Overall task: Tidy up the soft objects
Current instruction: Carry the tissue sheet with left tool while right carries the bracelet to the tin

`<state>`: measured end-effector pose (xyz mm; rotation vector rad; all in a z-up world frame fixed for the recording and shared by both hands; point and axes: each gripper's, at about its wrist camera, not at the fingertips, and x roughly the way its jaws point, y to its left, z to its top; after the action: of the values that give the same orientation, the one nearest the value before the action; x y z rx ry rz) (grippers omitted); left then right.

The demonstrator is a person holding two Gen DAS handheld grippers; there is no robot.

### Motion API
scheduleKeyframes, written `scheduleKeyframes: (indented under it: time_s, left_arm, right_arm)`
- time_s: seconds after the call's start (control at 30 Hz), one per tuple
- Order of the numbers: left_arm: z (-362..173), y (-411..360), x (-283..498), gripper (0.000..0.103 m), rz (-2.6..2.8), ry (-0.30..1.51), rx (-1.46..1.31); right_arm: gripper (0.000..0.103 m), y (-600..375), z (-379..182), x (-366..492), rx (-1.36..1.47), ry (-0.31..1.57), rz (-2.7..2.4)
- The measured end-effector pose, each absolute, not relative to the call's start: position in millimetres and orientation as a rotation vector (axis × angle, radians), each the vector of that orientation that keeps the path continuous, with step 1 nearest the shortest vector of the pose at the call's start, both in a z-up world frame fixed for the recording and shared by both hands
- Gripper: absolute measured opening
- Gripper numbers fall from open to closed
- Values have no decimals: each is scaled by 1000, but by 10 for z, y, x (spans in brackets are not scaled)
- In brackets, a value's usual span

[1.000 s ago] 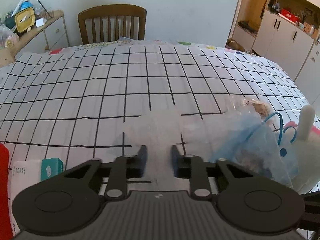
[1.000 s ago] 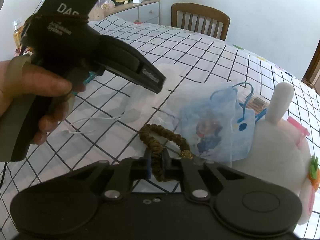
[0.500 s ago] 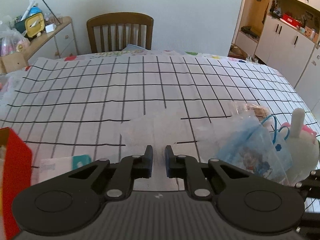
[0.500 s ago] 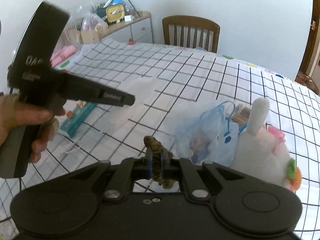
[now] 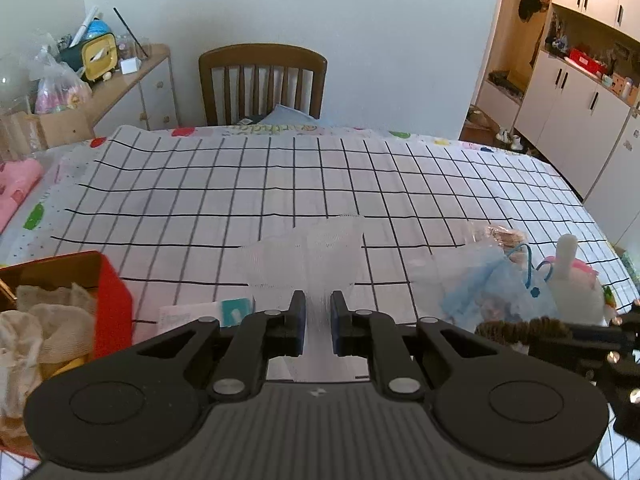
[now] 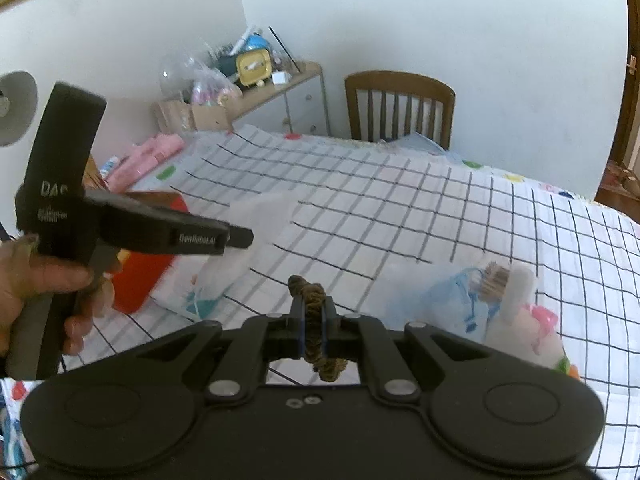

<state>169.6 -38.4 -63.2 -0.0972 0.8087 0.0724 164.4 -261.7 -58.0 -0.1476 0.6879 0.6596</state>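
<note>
Brown scrunchie (image 6: 314, 320) pinched in right claw (image 6: 314, 322), white mesh pouch (image 5: 308, 264) in left claw (image 5: 318, 320)

wooden chair (image 5: 262, 80), white cupboards (image 5: 576, 120), cluttered sideboard (image 5: 132, 80)

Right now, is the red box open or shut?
Open. The red box has no lid on top, and crumpled cloth shows inside.

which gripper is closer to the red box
Left. The left gripper, pinching a white mesh bag, is just right of the red box; the right gripper holds a scrunchie farther right.
</note>
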Motion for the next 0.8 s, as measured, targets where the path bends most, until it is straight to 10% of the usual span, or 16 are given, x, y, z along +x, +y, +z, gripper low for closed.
scheduleKeyframes:
  time_s: [0.8]
  left_arm:
    - [-276,764,964,13,209,761,-130]
  right_arm:
    - [6,-1401,-211,1518,-148,623,848]
